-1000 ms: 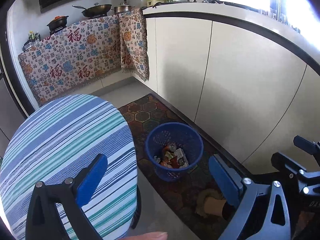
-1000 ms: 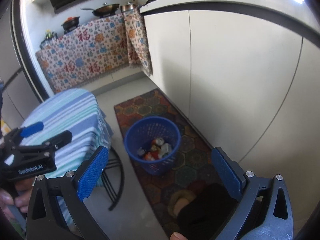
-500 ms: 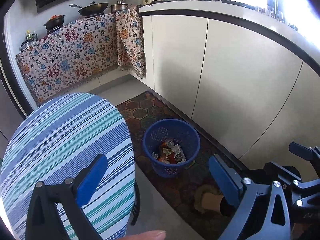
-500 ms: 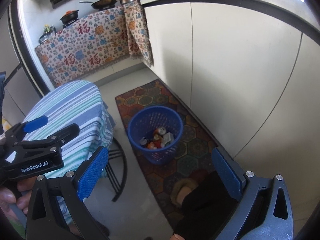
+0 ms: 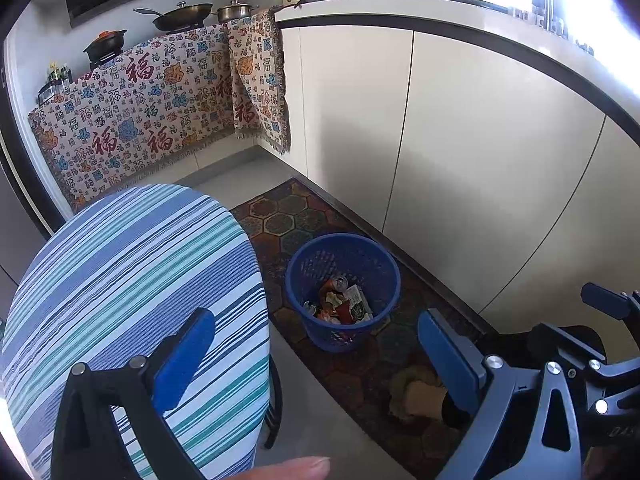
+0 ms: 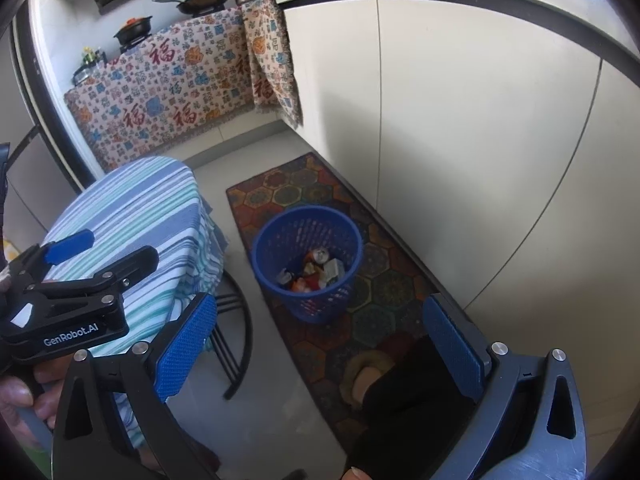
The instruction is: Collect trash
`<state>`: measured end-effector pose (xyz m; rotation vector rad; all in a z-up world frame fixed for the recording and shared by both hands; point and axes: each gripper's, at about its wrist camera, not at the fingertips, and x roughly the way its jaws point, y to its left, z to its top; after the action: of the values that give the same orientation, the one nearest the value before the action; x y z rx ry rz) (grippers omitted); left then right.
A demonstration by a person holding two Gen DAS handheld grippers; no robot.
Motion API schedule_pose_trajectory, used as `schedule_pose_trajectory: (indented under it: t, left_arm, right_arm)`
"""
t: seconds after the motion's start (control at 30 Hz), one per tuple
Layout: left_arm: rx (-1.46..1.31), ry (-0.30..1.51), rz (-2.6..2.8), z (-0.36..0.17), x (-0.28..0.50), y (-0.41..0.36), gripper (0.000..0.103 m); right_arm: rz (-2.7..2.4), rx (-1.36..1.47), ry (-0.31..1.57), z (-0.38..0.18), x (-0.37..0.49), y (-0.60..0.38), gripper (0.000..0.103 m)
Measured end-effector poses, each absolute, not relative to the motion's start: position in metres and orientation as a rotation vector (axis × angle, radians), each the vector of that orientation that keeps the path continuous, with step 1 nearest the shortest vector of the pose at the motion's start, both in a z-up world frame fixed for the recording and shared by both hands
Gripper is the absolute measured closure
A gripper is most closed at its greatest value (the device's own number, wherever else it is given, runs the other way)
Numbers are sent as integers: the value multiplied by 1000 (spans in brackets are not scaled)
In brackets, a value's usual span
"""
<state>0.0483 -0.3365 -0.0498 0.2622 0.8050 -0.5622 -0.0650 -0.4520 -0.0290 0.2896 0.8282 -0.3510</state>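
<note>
step: my left gripper point(image 5: 316, 354) and right gripper point(image 6: 320, 344) both spread wide, empty | trash point(image 6: 310, 270) sits in blue bin point(image 5: 384, 276) on rug point(image 6: 280, 184), right of the striped bench point(image 5: 132, 264) (bare) | next: likely done; else scan floor

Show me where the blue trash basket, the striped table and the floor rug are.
blue trash basket point(image 5: 390, 268): left wrist view, far rim.
striped table point(image 5: 120, 272): left wrist view, cloth top.
floor rug point(image 6: 288, 184): right wrist view, far end.
</note>
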Motion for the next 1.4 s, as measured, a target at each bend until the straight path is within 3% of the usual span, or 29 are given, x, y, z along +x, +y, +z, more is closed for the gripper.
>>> schedule_pose_trajectory:
  t: [1.4]
  left_arm:
    - [273, 824, -577, -52, 52, -336, 0]
  right_arm:
    - [-352, 308, 859, -33, -63, -454, 0]
